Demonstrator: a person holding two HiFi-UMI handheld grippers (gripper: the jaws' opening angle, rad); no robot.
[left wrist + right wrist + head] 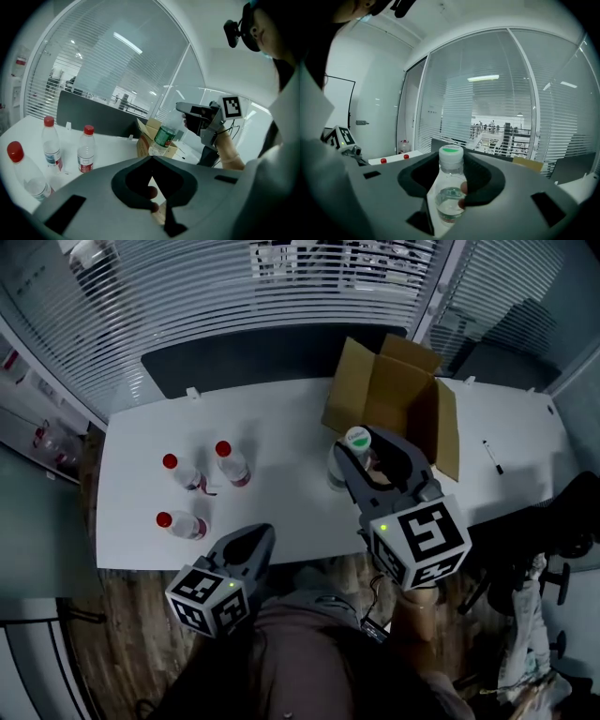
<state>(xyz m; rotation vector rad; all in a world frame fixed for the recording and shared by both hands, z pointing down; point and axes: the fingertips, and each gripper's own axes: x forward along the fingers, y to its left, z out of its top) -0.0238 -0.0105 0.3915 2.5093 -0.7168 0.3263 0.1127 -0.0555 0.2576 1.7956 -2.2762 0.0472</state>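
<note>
We are holding the green-capped bottle (450,187) in the right tongs (366,448), which are closing on its clear body just below the cap; the bottle is leaning a little and hanging over the counter (281,423), just beside the open cardboard box (384,395). We are keeping the left tongs (258,538) narrow, their tips meeting with nothing between them; they are hovering at the counter's near edge, well apart from the bottle. Three red-capped bottles (231,463) are sitting on the counter's left part, two upright side by side and one lying nearer to the left tongs; a pen (492,457) is lying on the counter beyond the box, to the right.
</note>
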